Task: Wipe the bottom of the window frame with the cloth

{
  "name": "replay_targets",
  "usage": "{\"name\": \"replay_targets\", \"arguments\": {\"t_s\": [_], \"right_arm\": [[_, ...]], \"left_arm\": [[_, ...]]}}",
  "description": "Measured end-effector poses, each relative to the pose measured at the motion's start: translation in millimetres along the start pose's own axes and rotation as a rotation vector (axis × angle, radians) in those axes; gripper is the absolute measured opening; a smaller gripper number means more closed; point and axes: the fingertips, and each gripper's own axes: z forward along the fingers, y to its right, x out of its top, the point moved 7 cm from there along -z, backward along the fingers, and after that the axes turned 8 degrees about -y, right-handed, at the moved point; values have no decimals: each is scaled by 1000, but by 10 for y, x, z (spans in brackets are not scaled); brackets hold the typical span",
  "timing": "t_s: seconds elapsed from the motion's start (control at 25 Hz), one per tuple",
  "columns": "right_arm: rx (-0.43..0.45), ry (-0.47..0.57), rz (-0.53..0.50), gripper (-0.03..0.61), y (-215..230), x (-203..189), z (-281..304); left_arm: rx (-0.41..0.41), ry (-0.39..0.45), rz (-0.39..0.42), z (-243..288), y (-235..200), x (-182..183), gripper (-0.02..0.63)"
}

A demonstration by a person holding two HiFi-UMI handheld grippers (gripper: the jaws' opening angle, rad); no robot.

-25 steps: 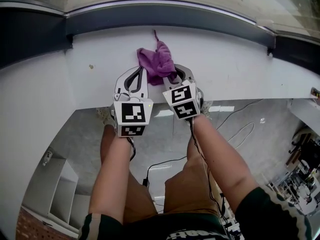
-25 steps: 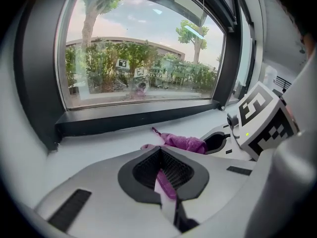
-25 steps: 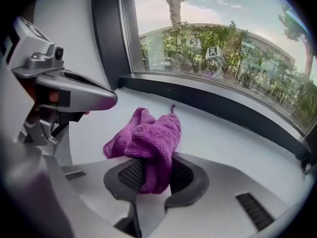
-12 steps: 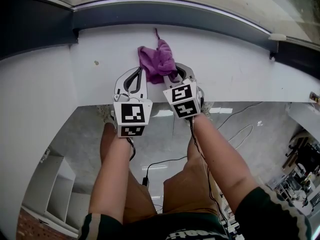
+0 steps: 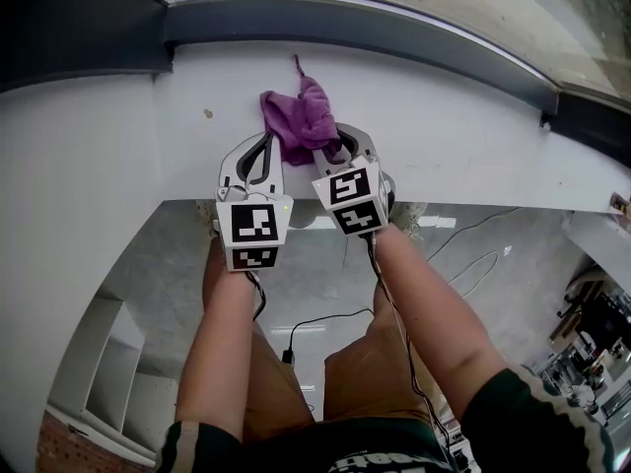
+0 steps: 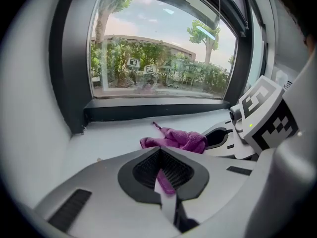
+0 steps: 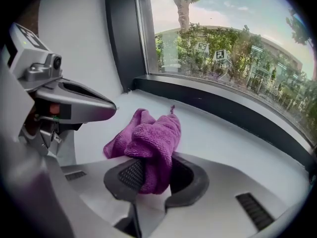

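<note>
A crumpled purple cloth (image 5: 299, 118) lies on the white sill (image 5: 473, 126) just short of the dark bottom rail of the window frame (image 5: 394, 30). My right gripper (image 5: 330, 148) is shut on it, and in the right gripper view a fold of the cloth (image 7: 151, 138) hangs down between the jaws of the right gripper (image 7: 148, 168). My left gripper (image 5: 259, 154) sits close beside it on the left. The left gripper (image 6: 162, 155) has its tips together with a purple strip of the cloth (image 6: 176, 139) showing between the pads.
The window's dark left upright (image 6: 74, 63) rises at the sill's left end. A small dark spot (image 5: 207, 113) marks the sill left of the cloth. The sill's front edge (image 5: 473, 205) drops to a floor with cables (image 5: 325, 318) far below.
Both grippers and the cloth have slid left along the sill, closer to the small dark spot. The jaws look unchanged.
</note>
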Motion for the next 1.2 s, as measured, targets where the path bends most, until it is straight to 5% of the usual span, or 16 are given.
{"name": "replay_targets", "arguments": {"t_s": [1.2], "right_arm": [[121,11,-93,103,-767,625,396]], "left_arm": [[142,-32,-94,-366,-887,-323,9]]}}
